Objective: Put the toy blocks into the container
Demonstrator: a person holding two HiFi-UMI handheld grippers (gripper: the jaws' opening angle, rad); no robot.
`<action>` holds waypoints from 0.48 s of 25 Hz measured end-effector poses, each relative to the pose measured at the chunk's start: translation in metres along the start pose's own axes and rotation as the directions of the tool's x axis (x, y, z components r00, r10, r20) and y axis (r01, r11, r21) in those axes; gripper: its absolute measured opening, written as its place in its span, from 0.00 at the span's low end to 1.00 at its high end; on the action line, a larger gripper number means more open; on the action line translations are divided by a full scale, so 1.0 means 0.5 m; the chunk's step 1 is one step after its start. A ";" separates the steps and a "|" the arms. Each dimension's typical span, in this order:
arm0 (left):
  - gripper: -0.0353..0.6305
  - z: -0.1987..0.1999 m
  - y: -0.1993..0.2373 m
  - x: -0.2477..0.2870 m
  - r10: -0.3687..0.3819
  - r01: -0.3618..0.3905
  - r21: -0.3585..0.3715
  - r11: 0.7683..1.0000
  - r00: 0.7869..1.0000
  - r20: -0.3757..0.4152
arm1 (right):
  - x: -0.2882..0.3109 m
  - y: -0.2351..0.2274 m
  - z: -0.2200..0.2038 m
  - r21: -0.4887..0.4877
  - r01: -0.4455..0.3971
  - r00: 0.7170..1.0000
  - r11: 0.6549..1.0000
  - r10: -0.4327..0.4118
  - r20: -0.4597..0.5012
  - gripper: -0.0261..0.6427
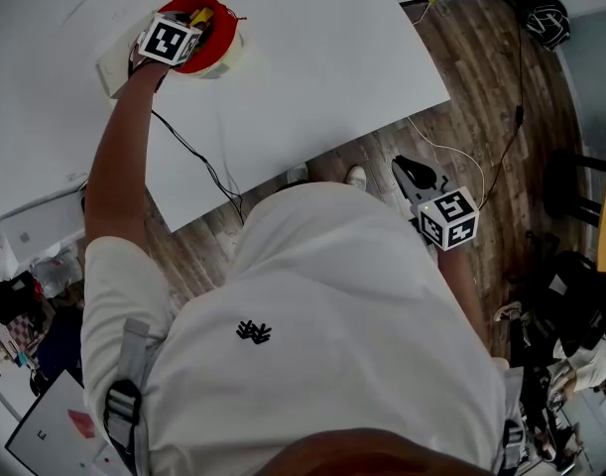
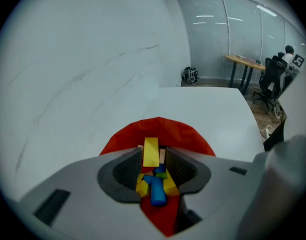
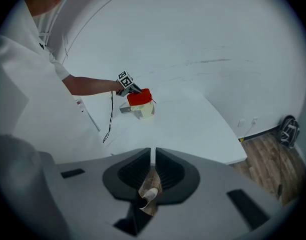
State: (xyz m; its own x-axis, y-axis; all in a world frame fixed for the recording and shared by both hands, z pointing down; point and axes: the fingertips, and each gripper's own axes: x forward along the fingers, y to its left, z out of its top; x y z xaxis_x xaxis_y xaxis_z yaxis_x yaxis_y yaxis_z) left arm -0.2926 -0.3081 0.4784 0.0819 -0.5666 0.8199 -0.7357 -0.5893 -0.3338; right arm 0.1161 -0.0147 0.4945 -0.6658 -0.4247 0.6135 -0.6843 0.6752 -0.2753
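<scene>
The toy blocks (image 2: pixel 154 181) lie heaped in the red container (image 2: pixel 193 136), with the left gripper (image 2: pixel 151 156) spread above them.

A yellow block (image 2: pixel 150 151) shows in the gap between the left jaws, on top of a blue block (image 2: pixel 157 190) and other coloured pieces. The pads stand apart and do not appear to press on it, so I judge it released. The container sits near the far left corner of the table (image 1: pixel 332 67). To finish this step well, the left gripper should probably lift straight up with its jaws held wide, so that neither pad catches the yellow block or tips the container towards the table edge. The right gripper (image 3: pixel 152 156) hangs off the table's near edge over the wood floor, its jaws pressed almost together on nothing. No loose block shows on the table in the head view.
</scene>
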 end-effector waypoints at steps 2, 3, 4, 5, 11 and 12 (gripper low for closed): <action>0.28 -0.001 -0.006 -0.016 0.008 -0.008 -0.020 1.000 1.000 0.026 | 0.003 -0.001 0.003 -0.015 -0.021 1.000 1.000 0.021 0.001 0.09; 0.28 -0.002 -0.011 -0.024 0.012 -0.011 -0.030 0.999 0.999 0.035 | 0.004 -0.001 0.004 -0.022 -0.032 0.999 0.999 0.032 0.002 0.09; 0.28 -0.006 -0.017 -0.033 0.017 -0.015 -0.044 0.999 0.999 0.041 | 0.005 -0.002 0.005 -0.030 -0.042 0.999 0.999 0.043 0.001 0.09; 0.28 -0.011 -0.023 -0.041 0.022 -0.020 -0.059 0.998 0.999 0.046 | 0.005 -0.003 0.006 -0.037 -0.053 0.999 0.998 0.053 0.000 0.09; 0.24 -0.024 -0.057 -0.098 0.049 -0.026 -0.188 0.982 0.992 0.117 | 0.007 -0.016 0.012 -0.087 -0.114 0.993 0.990 0.114 -0.007 0.09; 0.23 -0.028 -0.065 -0.110 0.056 -0.029 -0.213 0.977 0.991 0.125 | 0.008 -0.018 0.013 -0.094 -0.125 0.992 0.988 0.125 -0.008 0.09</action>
State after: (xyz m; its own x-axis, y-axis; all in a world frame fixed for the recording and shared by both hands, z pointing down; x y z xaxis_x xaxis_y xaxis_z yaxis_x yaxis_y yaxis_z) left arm -0.2829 -0.2497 0.4505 0.1241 -0.6665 0.7351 -0.8639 -0.4370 -0.2505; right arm 0.1179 -0.0264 0.4947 -0.7439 -0.3324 0.5798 -0.5645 0.7770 -0.2788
